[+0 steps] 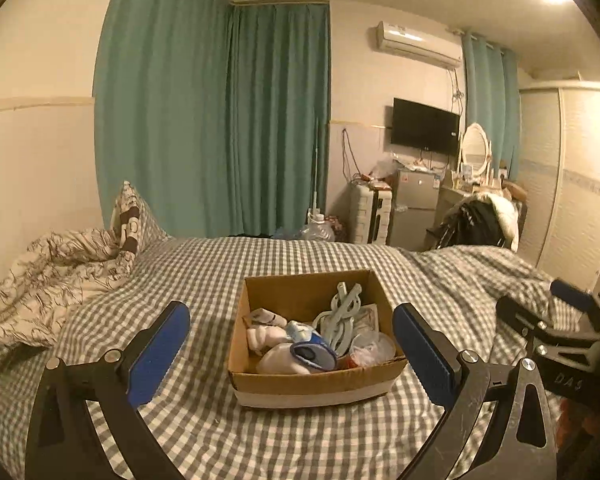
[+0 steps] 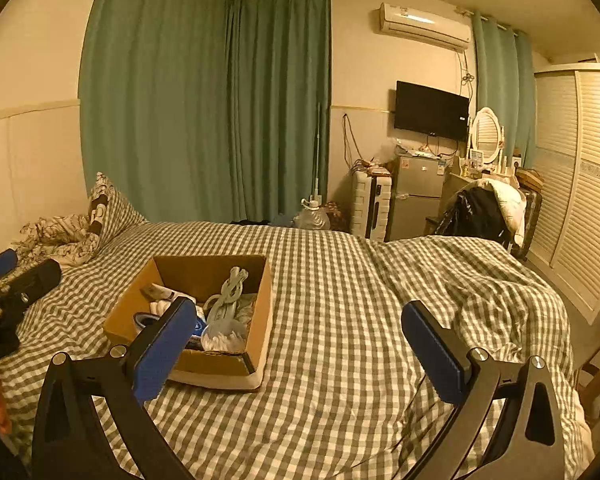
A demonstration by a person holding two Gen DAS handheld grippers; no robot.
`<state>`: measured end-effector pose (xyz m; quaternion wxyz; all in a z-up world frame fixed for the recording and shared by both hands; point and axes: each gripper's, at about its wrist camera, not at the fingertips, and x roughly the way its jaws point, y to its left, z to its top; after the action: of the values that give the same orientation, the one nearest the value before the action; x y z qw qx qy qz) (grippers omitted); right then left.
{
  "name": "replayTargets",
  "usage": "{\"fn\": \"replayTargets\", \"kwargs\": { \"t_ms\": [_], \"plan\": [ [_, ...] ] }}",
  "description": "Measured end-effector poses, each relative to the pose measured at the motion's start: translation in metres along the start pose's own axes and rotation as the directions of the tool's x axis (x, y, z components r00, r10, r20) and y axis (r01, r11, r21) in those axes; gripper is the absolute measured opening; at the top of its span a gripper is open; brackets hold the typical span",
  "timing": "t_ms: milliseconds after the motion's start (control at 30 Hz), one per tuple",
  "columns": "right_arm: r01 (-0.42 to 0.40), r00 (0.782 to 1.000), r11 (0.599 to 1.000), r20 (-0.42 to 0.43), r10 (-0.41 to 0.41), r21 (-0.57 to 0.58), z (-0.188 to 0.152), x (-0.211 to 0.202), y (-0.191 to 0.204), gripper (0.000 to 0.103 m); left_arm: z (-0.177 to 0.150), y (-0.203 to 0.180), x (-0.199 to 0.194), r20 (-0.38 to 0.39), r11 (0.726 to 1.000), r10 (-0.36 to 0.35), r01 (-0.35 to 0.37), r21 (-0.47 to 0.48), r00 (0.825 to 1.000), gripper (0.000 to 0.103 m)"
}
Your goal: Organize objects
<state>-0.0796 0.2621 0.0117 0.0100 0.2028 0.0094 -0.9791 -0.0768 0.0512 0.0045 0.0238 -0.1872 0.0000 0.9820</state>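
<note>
An open cardboard box point(image 1: 300, 380) sits on the checked bed cover point(image 1: 204, 272). It holds white socks point(image 1: 266, 338), a pale blue plastic hanger piece point(image 1: 342, 312), a roll with a blue rim point(image 1: 314, 354) and a clear plastic bag point(image 1: 370, 346). My left gripper point(image 1: 291, 346) is open and empty, its jaws wide on either side of the box, above its near end. My right gripper point(image 2: 298, 344) is open and empty, to the right of the box point(image 2: 220, 364), over the cover. It also shows in the left wrist view point(image 1: 560, 312).
A crumpled patterned quilt point(image 1: 48, 268) and a pillow point(image 1: 134, 216) lie at the bed's left. Green curtains point(image 1: 220, 120) hang behind. A small fridge point(image 1: 414, 208), a suitcase point(image 1: 370, 212), a chair with clothes point(image 1: 484, 220) and a wardrobe point(image 1: 572, 184) stand beyond the bed.
</note>
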Motion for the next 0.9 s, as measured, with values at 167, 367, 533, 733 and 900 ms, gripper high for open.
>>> {"fn": "replayTargets", "kwargs": {
  "t_ms": [167,367,533,733,900],
  "plan": [
    [0.007,1.0,1.0,0.006,-0.007,-0.012,0.0008,-0.0041,0.0051,0.103,-0.0008,-0.0015,-0.0007,0.0,1.0,0.0,0.0,0.008,1.0,0.103],
    [0.017,1.0,1.0,0.016,-0.017,-0.005,0.0035,-0.0083,0.0037,0.103,-0.0012,0.0002,0.0033,-0.014,1.0,0.002,-0.001,0.008,1.0,0.103],
    [0.025,1.0,1.0,0.015,-0.025,-0.004,0.0033,-0.0081,0.0016,0.103,-0.0018,-0.0003,0.005,-0.025,1.0,-0.009,0.009,0.005,1.0,0.103],
    [0.025,1.0,1.0,0.016,-0.025,-0.003,0.0035,-0.0083,0.0004,0.103,-0.0037,-0.0005,0.0074,-0.038,1.0,-0.013,0.013,0.007,0.999,0.103],
    [0.023,1.0,1.0,0.017,-0.023,-0.008,0.0043,-0.0094,-0.0001,0.103,-0.005,-0.0002,0.0072,-0.044,1.0,-0.015,0.015,0.005,0.999,0.103]
  ]
}}
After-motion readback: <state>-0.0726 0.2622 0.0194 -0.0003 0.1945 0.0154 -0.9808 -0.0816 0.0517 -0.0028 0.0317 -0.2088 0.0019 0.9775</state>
